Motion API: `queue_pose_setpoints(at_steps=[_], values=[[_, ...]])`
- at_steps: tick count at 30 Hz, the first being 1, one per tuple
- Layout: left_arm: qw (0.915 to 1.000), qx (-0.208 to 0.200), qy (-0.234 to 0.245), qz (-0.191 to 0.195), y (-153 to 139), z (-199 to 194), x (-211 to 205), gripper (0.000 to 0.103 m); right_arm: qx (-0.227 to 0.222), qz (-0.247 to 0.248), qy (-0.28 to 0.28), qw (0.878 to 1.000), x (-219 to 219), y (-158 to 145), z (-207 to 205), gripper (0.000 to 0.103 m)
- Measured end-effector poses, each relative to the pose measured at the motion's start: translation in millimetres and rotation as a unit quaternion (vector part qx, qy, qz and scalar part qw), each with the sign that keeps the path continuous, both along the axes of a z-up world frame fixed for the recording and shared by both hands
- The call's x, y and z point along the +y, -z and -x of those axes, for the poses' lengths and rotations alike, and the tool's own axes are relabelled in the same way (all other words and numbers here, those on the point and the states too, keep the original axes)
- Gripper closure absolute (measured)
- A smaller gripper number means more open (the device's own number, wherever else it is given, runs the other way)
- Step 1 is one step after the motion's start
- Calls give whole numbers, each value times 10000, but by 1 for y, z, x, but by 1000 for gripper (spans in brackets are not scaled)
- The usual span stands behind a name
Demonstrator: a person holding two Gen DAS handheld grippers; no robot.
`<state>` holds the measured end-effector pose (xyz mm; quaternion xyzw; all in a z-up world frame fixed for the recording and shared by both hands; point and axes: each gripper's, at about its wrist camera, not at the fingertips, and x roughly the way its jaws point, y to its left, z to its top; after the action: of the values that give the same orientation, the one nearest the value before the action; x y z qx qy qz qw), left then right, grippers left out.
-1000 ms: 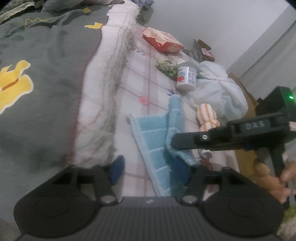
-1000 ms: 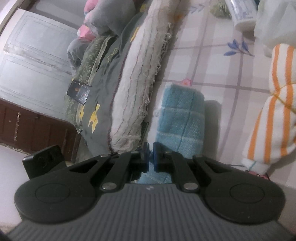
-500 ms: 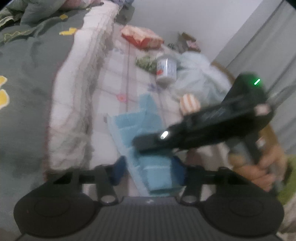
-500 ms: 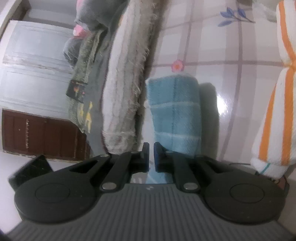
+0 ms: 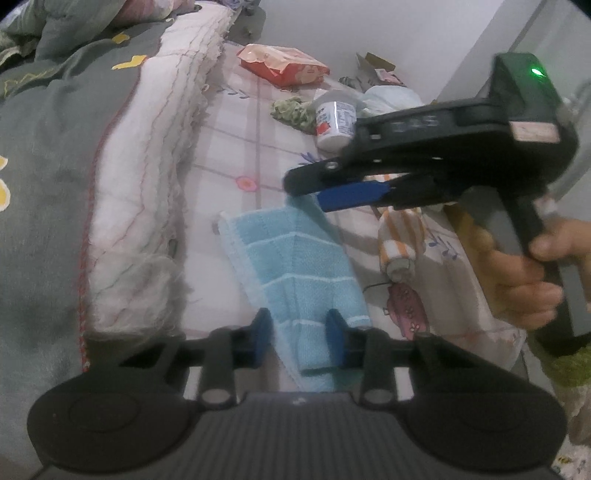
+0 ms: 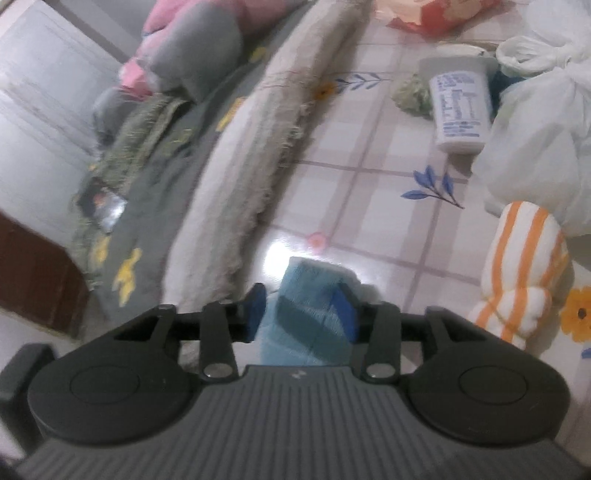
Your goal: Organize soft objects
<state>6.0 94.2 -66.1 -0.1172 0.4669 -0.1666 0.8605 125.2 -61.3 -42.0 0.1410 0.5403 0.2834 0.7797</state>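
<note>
While looking down along the left gripper (image 5: 295,328), counted one light-blue towel (image 5: 295,266), folded lengthwise and lying flat on the checked flowered bedsheet (image 5: 229,147), just beside the frayed white edge of a grey quilt (image 5: 55,129). Found the towel's near end between that gripper's closing jaws, with no firm pinch visible yet. Saw the right gripper (image 5: 303,184), held in one hand (image 5: 528,280), poised over the towel's far end with jaws opening and blue pads apart. Confirmed from the right wrist view: right gripper (image 6: 301,310) straddling the towel's end (image 6: 306,288), clamped on nothing.

Counted further: one white cloth with orange stripes (image 5: 400,236), rolled and lying right of the towel, apart from it; one white bottle (image 5: 334,122) on its side; one red-and-pink packet (image 5: 284,66) farther back; one crumpled green cloth (image 5: 291,109) touching the bottle; one white plastic bag (image 6: 535,110) beside bottle and striped cloth. Noted one green light (image 5: 537,72) glowing on the right gripper's body.

Could not read the raised lettering on that body, too blurred. Made out blue print on the bottle's label (image 6: 461,107) and red on its other face, no legible words. Found no readable text on the packet (image 6: 436,11).
</note>
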Motion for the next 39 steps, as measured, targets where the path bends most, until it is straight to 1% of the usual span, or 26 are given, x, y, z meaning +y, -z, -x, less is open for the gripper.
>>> queue_pose_setpoints(at_steps=[3, 8, 9, 11, 13, 15, 18, 21, 27, 32, 34, 36, 38, 39], values=[[10000, -21, 39, -30, 0, 1, -1, 69, -121, 155, 99, 9998, 6, 6, -2, 59], [10000, -27, 70, 7, 0, 2, 1, 69, -339, 84, 282, 9990, 5, 7, -8, 59], [10000, -24, 70, 23, 0, 2, 1, 69, -356, 72, 269, 9990, 5, 7, -10, 59], [10000, -10, 76, 65, 0, 2, 3, 68, -242, -4, 179, 9995, 6, 10, -14, 60], [9999, 2, 69, 125, -1, 2, 4, 64, -123, -135, 59, 9998, 8, 12, -14, 61], [9998, 26, 78, 202, -1, 2, 6, 54, -117, -188, -21, 9998, 10, 11, -12, 65], [9994, 53, 72, 344, -1, -1, 9, 44, -6, -401, -111, 9991, 12, 9, -11, 66], [9986, 131, 33, 518, 0, -4, 11, 40, 69, -519, -194, 9984, 14, 8, -11, 66], [9966, 225, -72, 794, 3, -9, 17, 37, 253, -791, -463, 9955, 23, 7, -6, 66], [9948, 321, -219, 944, 5, -13, 23, 38, 500, -783, -642, 9936, 38, 21, -3, 66], [9953, 345, -288, 863, 5, -14, 23, 44, 554, -777, -674, 9932, 42, 28, -2, 67], [9965, 352, -330, 681, 3, -12, 22, 58, 520, -784, -674, 9933, 43, 28, -1, 67], [9973, 356, -352, 535, 2, -12, 22, 64, 516, -833, -602, 9934, 38, 23, -2, 65], [9974, 359, -364, 501, 2, -12, 21, 64, 473, -859, -561, 9936, 34, 19, -2, 65]])
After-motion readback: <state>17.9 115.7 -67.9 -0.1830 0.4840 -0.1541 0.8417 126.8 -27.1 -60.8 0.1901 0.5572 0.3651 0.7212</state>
